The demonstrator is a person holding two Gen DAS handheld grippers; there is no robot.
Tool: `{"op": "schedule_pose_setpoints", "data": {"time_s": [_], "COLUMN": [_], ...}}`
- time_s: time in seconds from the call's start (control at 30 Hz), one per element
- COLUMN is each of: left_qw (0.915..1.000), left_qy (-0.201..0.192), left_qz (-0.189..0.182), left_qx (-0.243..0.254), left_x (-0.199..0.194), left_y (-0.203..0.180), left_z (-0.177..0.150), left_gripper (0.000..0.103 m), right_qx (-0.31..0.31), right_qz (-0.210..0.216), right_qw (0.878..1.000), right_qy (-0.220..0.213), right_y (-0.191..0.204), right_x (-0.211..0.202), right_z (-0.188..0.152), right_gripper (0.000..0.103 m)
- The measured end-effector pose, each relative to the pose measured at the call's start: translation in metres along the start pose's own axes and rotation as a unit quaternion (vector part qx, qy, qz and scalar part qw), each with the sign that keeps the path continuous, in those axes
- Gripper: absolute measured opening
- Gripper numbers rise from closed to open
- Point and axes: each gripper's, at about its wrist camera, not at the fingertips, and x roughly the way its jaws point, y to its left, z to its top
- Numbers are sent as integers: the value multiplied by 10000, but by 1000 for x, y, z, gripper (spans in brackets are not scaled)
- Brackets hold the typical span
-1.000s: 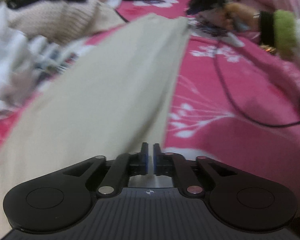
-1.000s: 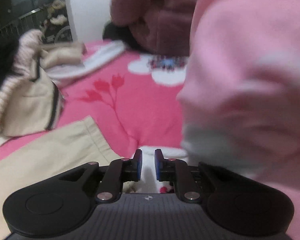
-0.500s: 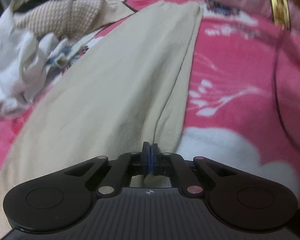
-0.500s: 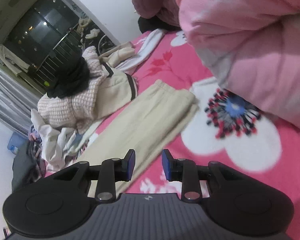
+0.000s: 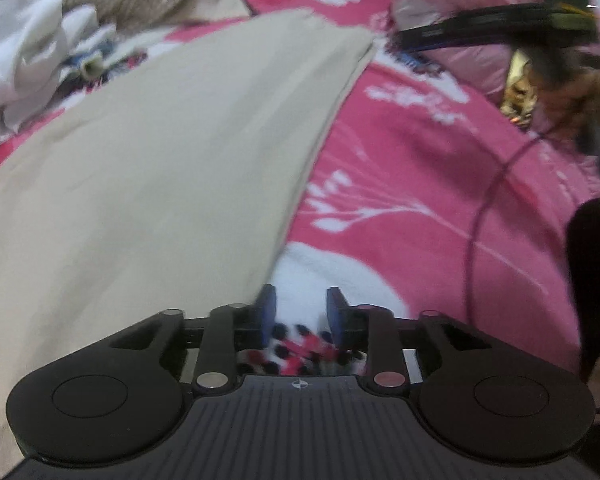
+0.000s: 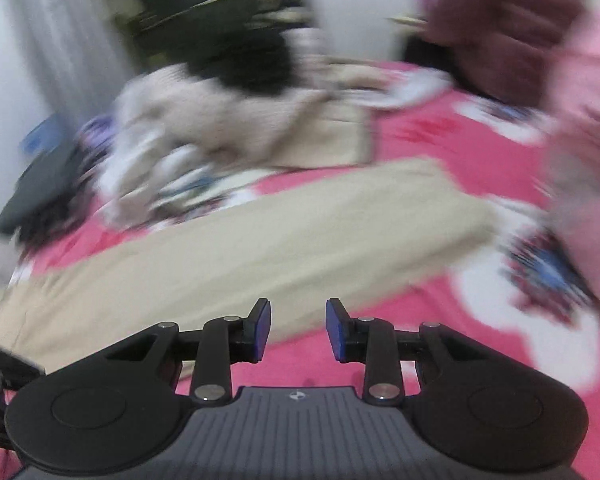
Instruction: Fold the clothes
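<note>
On the pink flowered bedspread [image 5: 420,168] we had the beige trousers [image 5: 160,152] laid out long and flat, and everything else sat relative to them. Our left claw [image 5: 300,312] hung just past their near right edge with its jaws apart and nothing between them, only the white flower print of the bedspread showing in the gap. Our right claw [image 6: 298,330] hovered at the trousers' long near side, jaws spread too and empty, the cloth just beyond its tips.

As for progress, the trousers looked doubled lengthwise into one long narrow strip, with a layered edge down the right side, though the blur kept us from being sure. If so, the crosswise folds were what remained on them. Neither claw had hold of any cloth, so we couldn't say which end would get picked up.

Behind the trousers a loose pile of clothes [image 6: 204,128] lay in a heap: something knitted, something white, something black. None of that looked folded, so plenty was left. Beyond their far right end was a pink quilt [image 6: 588,140].
</note>
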Motion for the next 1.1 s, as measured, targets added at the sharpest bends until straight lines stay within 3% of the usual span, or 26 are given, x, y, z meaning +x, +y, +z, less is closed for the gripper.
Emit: {"op": "schedule_pose_setpoints", "data": {"time_s": [0.17,0.27,0.33,0.43,0.53,0.6,0.73,0.83,0.9,1.1], "left_qw": [9954,9883,9820,9790,9761,9734,9686,9681,9688,9696], "left_qy": [-283,-452,-556,-582,-680,-774,-809,-645,-639,-749], "left_qz": [568,907,1126,1146,1183,1206,1330,1531,1560,1371], "left_qx": [-712,-1137,-1413,-1583,-1694,-1790,-1940,-1877,-1818,-1884], "left_x": [-4,-6,-8,-11,-16,-17,-12,-9,-12,-22], "left_y": [22,36,45,51,53,55,57,55,53,56], "left_z": [-11,-17,-22,-31,-28,-23,-16,-24,-29,-25], "left_gripper": [29,29,29,29,30,30,30,30,30,31], "right_qx": [-1016,-1579,-1307,-424,1,27,-327,-193,221,713], "right_qz": [672,316,71,-502,-573,-434,-108,-432,-648,-1100], "right_qw": [9922,9855,9898,9964,9982,9990,9994,9989,9976,9914], "right_qy": [274,534,569,536,162,-66,-57,49,34,-10], "right_y": [56,59,30,-23,-46,-44,-23,-49,-80,-106], "right_x": [53,80,83,69,46,40,69,88,88,98], "right_z": [-5,-22,-30,-29,-19,-13,-6,-13,-17,0], "right_gripper": [31,29,29,27,28,28,27,22,1,10]}}
